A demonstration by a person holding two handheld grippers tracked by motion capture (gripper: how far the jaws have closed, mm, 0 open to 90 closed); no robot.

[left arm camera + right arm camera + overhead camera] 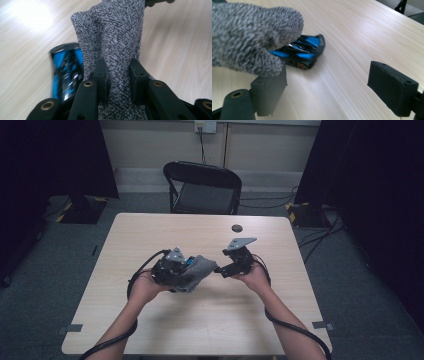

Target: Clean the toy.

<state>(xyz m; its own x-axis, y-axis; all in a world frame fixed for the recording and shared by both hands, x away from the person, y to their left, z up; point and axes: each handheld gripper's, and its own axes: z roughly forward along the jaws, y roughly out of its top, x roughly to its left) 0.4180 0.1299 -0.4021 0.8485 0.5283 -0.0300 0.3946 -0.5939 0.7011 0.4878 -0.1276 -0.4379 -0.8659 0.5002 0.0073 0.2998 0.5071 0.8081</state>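
Grey sock and toy car over the surface
Your left gripper clamps the grey sock; your right gripper gapes beside the blue toy car.

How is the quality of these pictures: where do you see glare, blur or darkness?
High view: dim overall, dark curtains at both sides, the table evenly lit. Left gripper view: a bright glare patch on the wood at upper left, the blue toy car smeared by motion, the grey cloth sharp. Right gripper view: the cloth close and soft, the car slightly blurred.
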